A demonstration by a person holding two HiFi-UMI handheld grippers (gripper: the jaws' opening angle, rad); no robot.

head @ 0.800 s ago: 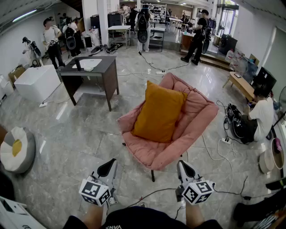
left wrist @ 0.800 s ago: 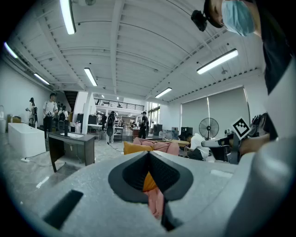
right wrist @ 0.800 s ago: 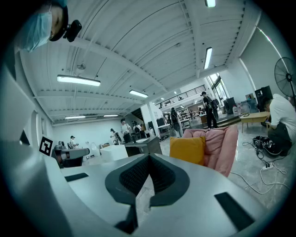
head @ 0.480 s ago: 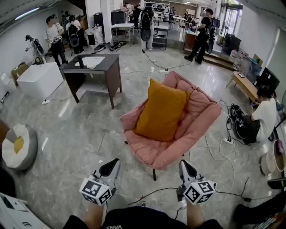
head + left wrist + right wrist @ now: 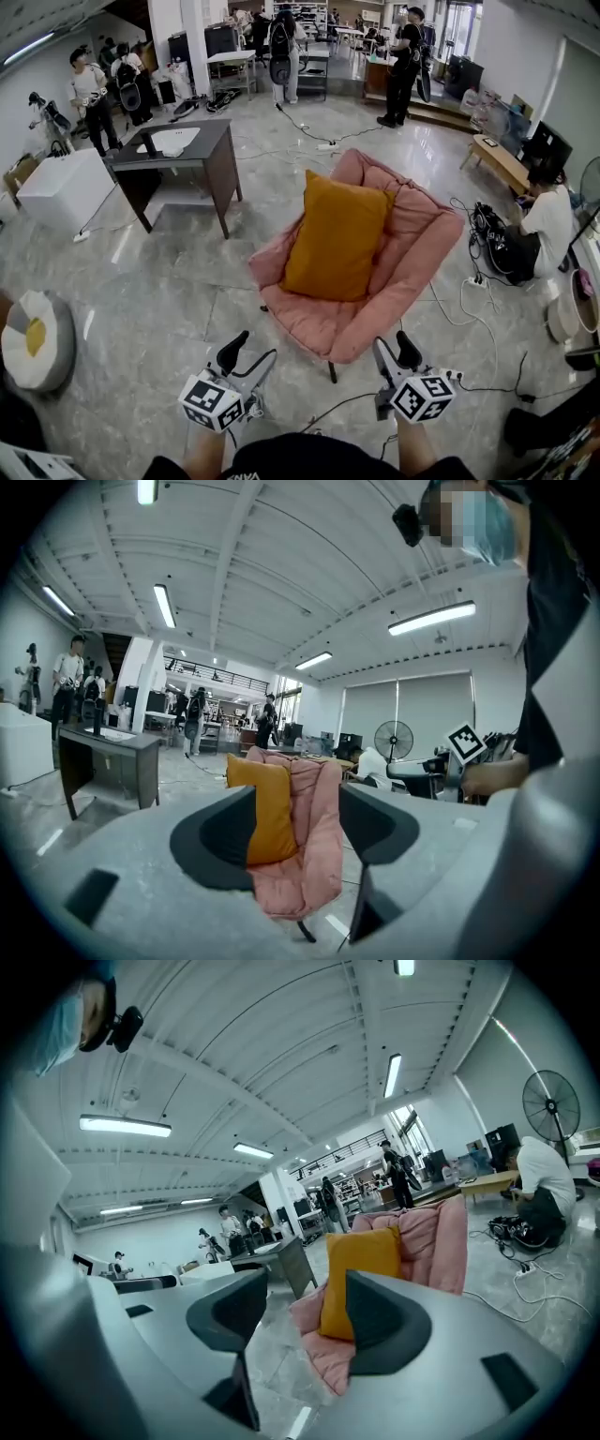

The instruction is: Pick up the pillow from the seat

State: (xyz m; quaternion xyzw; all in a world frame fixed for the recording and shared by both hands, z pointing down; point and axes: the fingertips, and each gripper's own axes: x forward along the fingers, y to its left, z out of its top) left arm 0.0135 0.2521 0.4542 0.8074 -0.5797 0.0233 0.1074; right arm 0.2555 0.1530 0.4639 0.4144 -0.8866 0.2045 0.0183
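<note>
An orange pillow (image 5: 336, 236) leans upright against the back of a pink padded chair (image 5: 412, 246) in the middle of the floor. It also shows in the left gripper view, pillow (image 5: 272, 808), and in the right gripper view, pillow (image 5: 359, 1260). My left gripper (image 5: 247, 352) hangs low in front of the chair's near edge, jaws apart with nothing between them. My right gripper (image 5: 395, 352) is level with it to the right, also open and empty. Both are short of the seat and touch nothing.
A dark desk (image 5: 178, 155) stands to the chair's left, with a white box (image 5: 52, 187) beyond it. Cables (image 5: 469, 319) trail over the floor on the right, where a person (image 5: 544, 225) sits. A round cushion (image 5: 33, 337) lies at left. Several people stand at the back.
The view has drawn slightly nearer the chair. Both grippers have tipped up so their open jaws point at the seat's front edge; they hold nothing throughout.
</note>
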